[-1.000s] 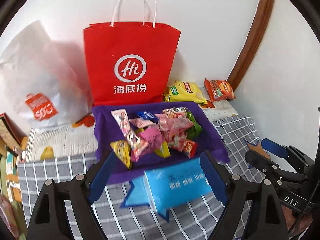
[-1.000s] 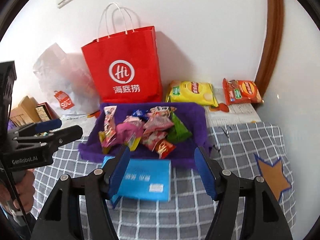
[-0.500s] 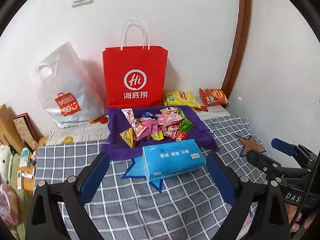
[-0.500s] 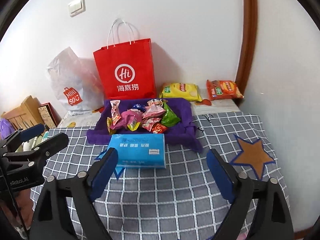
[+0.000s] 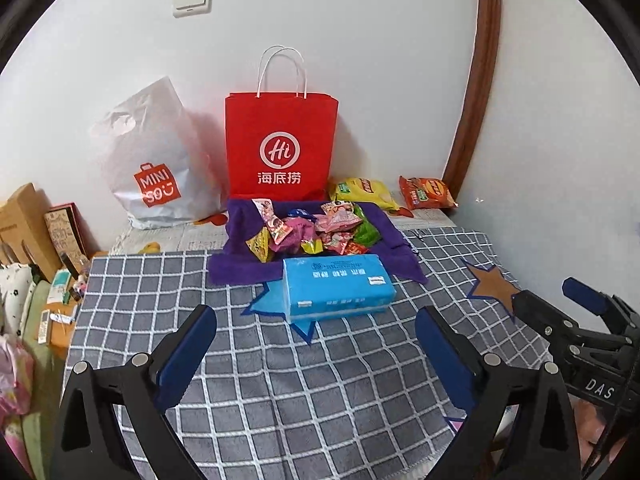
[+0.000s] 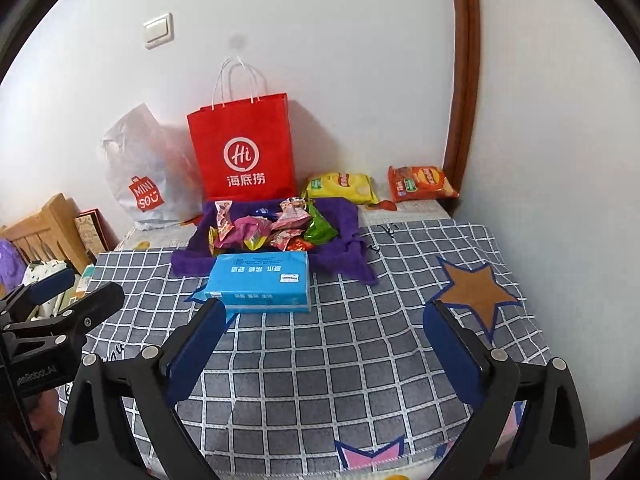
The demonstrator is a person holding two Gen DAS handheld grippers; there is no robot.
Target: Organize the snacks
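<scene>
Both grippers have drawn back from the snacks within the last second. The left gripper and right gripper hover over the grey checked cloth on the counter, jaws wide and empty. Beyond lies the blue tissue pack. Behind it, the small wrapped snacks sit heaped on the purple towel. The retreat suggests either a finished pile or a pause between picks.

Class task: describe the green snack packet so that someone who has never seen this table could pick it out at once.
Find the red paper bag standing against the wall; in front of it lies a purple cloth heaped with small snack packets. The green snack packet sits at the heap's right edge, the only bright green among pink, red and yellow wrappers.
</scene>
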